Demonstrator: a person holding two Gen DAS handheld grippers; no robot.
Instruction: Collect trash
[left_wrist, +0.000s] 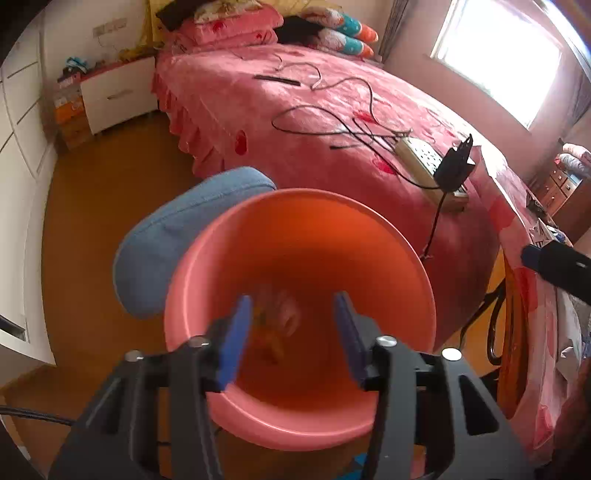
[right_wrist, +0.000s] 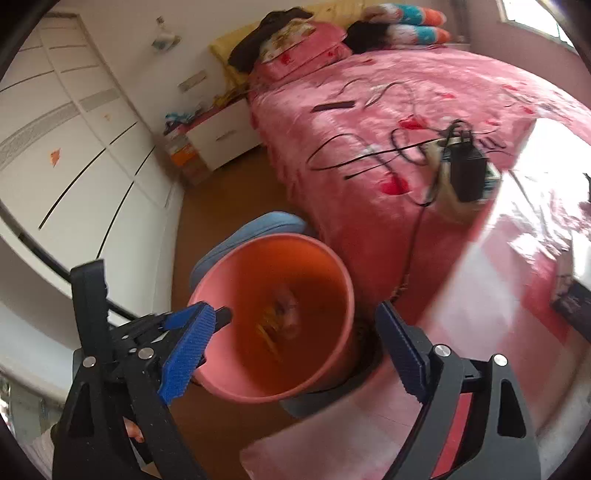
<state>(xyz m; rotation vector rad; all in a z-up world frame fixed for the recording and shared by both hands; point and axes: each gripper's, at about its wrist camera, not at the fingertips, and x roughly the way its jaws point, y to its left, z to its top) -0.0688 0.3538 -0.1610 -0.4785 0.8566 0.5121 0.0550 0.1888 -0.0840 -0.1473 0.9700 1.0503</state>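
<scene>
Left gripper (left_wrist: 291, 314) open above trash (left_wrist: 277, 325) inside pink bin (left_wrist: 207, 251).

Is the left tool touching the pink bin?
Cannot tell. In the left wrist view the left tool hangs open over the pink bin; the overlap hides any gap.

Brown wooden floor (left_wrist: 92, 206) under pink bin (left_wrist: 295, 206); pink bed (left_wrist: 229, 92) strewn with black cables (left_wrist: 314, 131).

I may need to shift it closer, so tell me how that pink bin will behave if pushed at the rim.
The pink bin looks like thin plastic, probably light. Only a few scraps lie inside, so little ballast. It narrows toward the base, so a rim push may tip it.
</scene>
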